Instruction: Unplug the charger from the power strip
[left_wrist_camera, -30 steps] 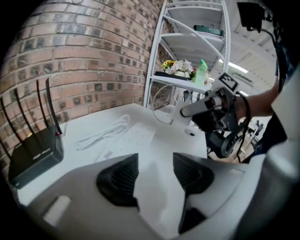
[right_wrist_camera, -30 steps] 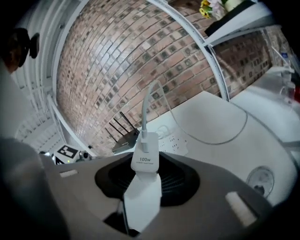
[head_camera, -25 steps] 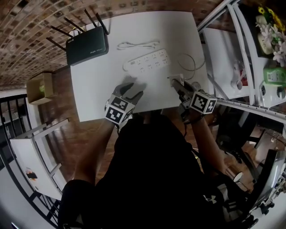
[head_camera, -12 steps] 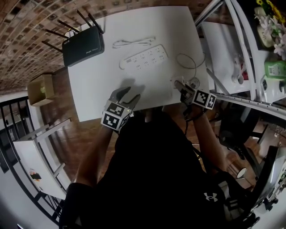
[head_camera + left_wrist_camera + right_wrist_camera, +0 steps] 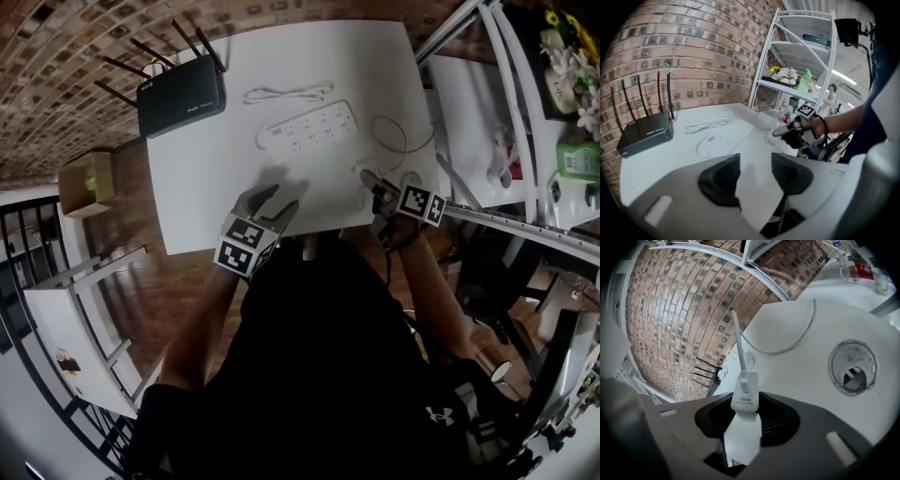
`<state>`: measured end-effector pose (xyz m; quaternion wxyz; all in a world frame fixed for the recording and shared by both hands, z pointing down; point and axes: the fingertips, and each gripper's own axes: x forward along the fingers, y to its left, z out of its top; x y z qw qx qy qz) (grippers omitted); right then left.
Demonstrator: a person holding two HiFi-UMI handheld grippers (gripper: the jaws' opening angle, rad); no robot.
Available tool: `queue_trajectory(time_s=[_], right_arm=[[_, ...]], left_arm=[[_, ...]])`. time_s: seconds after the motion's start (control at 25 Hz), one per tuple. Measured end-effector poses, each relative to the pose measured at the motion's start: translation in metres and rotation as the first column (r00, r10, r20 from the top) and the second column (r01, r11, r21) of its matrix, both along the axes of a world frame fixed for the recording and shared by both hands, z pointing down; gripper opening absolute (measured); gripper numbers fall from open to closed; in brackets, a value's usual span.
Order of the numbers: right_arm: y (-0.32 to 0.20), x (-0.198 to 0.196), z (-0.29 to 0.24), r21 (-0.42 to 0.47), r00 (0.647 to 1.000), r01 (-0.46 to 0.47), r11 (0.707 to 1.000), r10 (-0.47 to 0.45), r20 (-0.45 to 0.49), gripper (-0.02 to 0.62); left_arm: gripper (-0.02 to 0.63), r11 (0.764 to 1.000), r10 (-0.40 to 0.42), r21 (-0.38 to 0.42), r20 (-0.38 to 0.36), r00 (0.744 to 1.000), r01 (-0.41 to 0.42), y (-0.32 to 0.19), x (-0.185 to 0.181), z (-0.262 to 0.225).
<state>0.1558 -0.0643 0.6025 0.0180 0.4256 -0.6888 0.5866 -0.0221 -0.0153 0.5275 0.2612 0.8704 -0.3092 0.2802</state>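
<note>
Clamped between the black ribbed pads of the right gripper [image 5: 749, 423]: a white charger [image 5: 744, 401], a smooth plastic slab with rounded corners, printed "100w". Pointed with its long axis straight out along the jaws, cable end forward toward the power strip [image 5: 309, 127] and the brick wall, the other end buried between the pads. Held clear of the strip, over the near right part of the white table [image 5: 216, 187], just beside a round cable hole [image 5: 853, 366]; could not tell whether it touched the tabletop. Trailed from the charger's tip: a thin white cable [image 5: 738, 343], curving in a loose loop across the table.

Spread apart, with only bare tabletop between them: the matte black pads of the left gripper [image 5: 754, 164], at the table's near edge, well apart from the strip.

Against one second earlier: right gripper sunk lower toward the table and rolled, its marker cube seen smaller; charger already out of the strip then too; left gripper in much the same spot.

Farther out: the long white strip lying flat; a second white lead [image 5: 286, 94] behind it; a glossy black router [image 5: 183, 94] with thin antennas at the far left corner; white metal shelving [image 5: 801, 51] to the right.
</note>
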Motion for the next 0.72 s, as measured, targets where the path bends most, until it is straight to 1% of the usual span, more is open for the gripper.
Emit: queue_trajectory(time_s=[0.28,0.48,0.72], right_arm=[[0.000,-0.002,0.012,-0.041,1.000,0.001,0.999,-0.001,-0.009,0.142],[0.000,-0.005,0.011,-0.042,1.000,0.003,0.999,-0.003,-0.010,0.143],[0.001,-0.006,0.014,-0.053,1.000,-0.002,0.999,0.001,-0.013,0.143]], left_arm=[[0.209,1.000,-0.022,0.004,-0.015,1.000,0.022,-0.002,-0.007,0.000],[0.209,0.999,-0.042,-0.003,-0.025,0.999,0.042,-0.001,-0.014,0.000],[0.209,0.999,-0.039,-0.004,-0.033,0.999,0.039,0.002,-0.017,0.002]])
